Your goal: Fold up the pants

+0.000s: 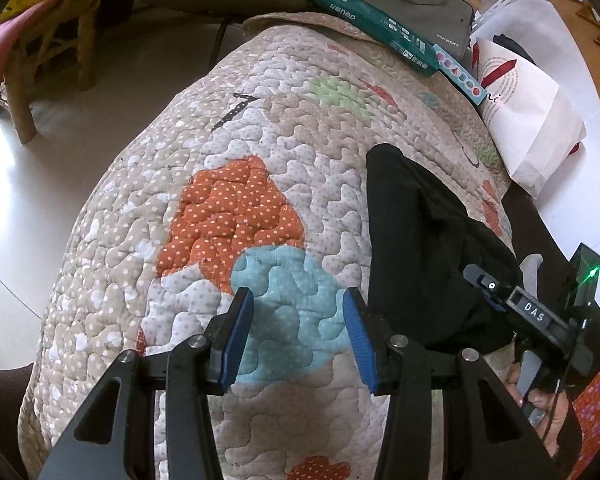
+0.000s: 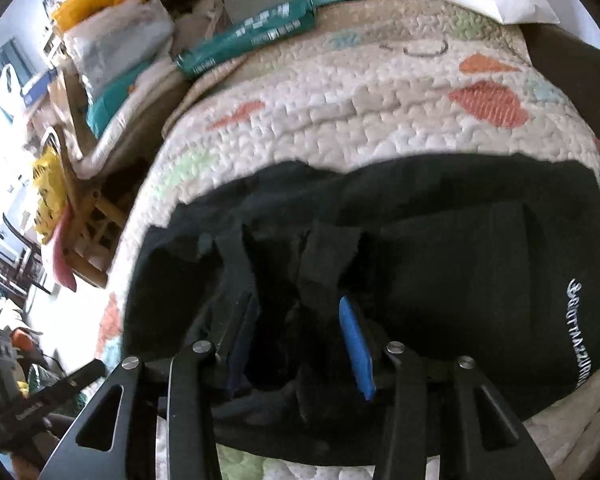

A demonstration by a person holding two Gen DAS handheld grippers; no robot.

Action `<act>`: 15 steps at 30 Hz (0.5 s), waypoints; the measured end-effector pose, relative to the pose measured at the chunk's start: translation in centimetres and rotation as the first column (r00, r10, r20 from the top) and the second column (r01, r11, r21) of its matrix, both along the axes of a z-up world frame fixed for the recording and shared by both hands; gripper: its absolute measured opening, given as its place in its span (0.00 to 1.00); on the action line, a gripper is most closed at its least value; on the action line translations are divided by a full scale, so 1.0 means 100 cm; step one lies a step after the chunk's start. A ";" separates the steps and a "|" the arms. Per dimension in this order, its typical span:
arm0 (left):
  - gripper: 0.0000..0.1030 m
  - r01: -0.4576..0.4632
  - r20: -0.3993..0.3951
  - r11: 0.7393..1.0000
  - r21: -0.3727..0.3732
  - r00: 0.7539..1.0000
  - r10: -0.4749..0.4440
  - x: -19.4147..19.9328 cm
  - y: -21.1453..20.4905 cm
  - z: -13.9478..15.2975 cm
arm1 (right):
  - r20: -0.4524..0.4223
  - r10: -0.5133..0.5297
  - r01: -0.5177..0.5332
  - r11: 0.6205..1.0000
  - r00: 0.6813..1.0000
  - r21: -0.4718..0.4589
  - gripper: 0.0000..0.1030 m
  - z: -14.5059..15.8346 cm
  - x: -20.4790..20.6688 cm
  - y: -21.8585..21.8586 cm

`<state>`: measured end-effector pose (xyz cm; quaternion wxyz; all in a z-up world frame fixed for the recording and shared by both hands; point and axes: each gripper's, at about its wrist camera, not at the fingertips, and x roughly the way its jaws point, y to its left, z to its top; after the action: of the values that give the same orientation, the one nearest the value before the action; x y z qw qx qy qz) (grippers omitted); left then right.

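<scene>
Where bunched, black pants (image 2: 440, 248) (white lettering) crumple.

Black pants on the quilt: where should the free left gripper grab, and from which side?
Take the black pants at the far corner lying flat on the quilt, probably from the quilt side with one finger slid under the edge. That edge is thin, exposed and unobstructed. The left gripper is open over bare quilt beside it; the right gripper is already open around bunched cloth nearer.

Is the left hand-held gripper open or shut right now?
Open. The left hand-held gripper has its blue pads spread well apart over the bare quilt, holding nothing; the black pants lie to its right.
</scene>
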<state>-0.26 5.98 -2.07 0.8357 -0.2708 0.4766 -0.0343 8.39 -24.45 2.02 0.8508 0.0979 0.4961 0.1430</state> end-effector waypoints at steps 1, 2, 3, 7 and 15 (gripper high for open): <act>0.44 0.000 0.000 1.000 -0.002 1.000 0.000 0.000 0.000 0.000 | 0.001 0.000 0.000 1.000 1.000 -0.002 0.46 -0.001 -0.002 -0.002; 0.44 -0.001 0.000 1.000 -0.002 1.000 0.001 0.000 0.000 -0.001 | 0.005 -0.002 0.002 1.000 1.000 -0.001 0.46 -0.002 -0.001 -0.002; 0.44 -0.002 0.000 1.000 -0.004 1.000 0.002 0.000 0.000 -0.001 | 0.010 -0.005 0.005 1.000 1.000 -0.002 0.46 -0.001 -0.001 0.000; 0.44 -0.002 0.004 1.000 -0.008 1.000 0.002 0.000 0.000 0.000 | 0.052 0.000 0.000 1.000 0.999 -0.001 0.48 0.013 -0.005 0.003; 0.44 0.004 0.022 1.000 -0.009 1.000 -0.003 -0.002 0.000 0.006 | 0.124 0.045 -0.039 0.998 0.991 -0.051 0.53 0.033 -0.022 0.019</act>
<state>-0.50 5.94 -1.47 0.8395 -0.2735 0.4677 -0.0409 6.20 -22.57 5.30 0.8791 0.0575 0.4472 0.1545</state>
